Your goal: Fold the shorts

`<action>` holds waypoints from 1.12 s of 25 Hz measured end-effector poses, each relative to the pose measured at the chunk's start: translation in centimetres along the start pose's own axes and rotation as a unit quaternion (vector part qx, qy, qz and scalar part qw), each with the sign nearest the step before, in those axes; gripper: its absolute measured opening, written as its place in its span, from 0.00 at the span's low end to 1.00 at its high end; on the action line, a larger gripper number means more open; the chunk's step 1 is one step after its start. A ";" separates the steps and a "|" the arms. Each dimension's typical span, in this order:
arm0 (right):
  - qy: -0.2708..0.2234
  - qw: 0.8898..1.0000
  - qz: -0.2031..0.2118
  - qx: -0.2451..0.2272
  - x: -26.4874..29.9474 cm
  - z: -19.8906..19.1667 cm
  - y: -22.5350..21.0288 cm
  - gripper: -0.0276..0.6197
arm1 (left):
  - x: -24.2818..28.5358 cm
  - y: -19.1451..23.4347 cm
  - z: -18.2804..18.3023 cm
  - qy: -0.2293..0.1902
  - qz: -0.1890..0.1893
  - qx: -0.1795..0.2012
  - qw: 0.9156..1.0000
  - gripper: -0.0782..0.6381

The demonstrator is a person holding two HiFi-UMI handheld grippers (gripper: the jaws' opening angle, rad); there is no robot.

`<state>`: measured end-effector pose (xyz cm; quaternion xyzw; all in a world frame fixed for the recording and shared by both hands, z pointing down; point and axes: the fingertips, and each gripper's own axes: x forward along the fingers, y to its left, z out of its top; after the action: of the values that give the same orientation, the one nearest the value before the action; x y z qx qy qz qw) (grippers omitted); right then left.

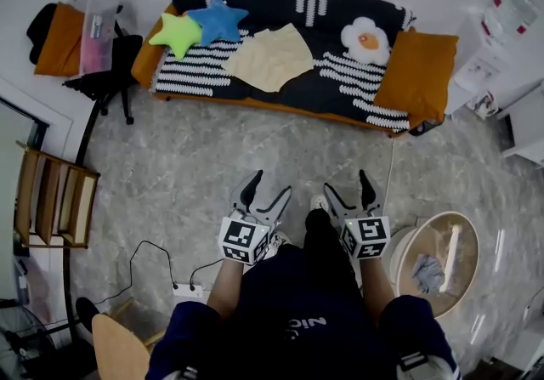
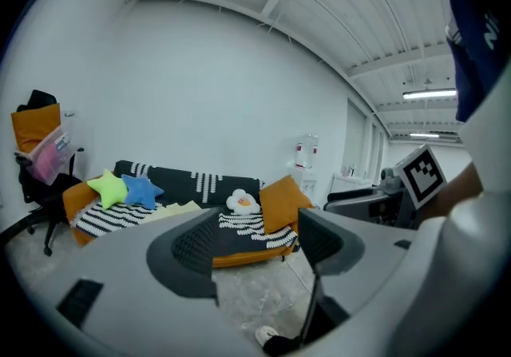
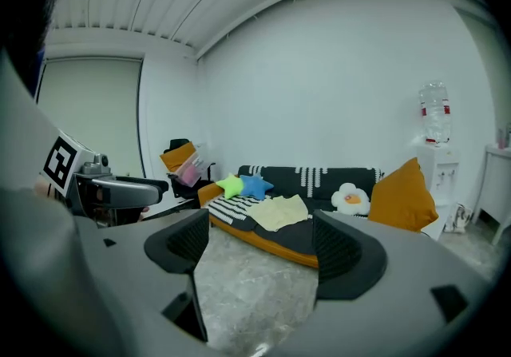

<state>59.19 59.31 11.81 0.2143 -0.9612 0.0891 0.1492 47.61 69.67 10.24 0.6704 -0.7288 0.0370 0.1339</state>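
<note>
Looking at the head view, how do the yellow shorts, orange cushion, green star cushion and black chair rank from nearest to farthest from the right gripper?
From the right gripper:
1. orange cushion, sofa's right end.
2. shorts, middle of the sofa.
3. green star cushion, sofa's left end.
4. black chair, left of the sofa.

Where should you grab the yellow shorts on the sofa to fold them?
Probably the two corners of the edge nearest the front of the sofa, one for the left gripper, one for the right gripper, both open, coming from the floor side. The shorts lie flat and spread on the striped blanket, so only thin edges offer a pinch.
</note>
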 end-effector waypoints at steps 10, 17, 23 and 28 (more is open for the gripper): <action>0.019 0.998 0.056 -0.022 7.3 1.6 -2.3 0.64 | 5.0 4.7 2.0 -0.023 0.047 -0.061 0.997 0.49; 0.023 0.996 0.087 -0.028 14.0 4.6 -8.4 0.62 | 13.3 7.2 3.4 -0.004 0.089 -0.063 0.994 0.49; 0.033 0.990 0.129 -0.036 19.0 6.7 -13.0 0.58 | 19.5 7.9 4.3 0.018 0.128 -0.025 0.991 0.49; 0.048 0.988 0.144 -0.040 21.5 7.3 -15.9 0.56 | 22.5 7.8 4.6 0.023 0.146 -0.055 0.988 0.49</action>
<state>45.81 35.09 13.59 0.0626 -0.9765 0.0814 0.1896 37.78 47.63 12.32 0.5475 -0.8165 0.0317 0.1805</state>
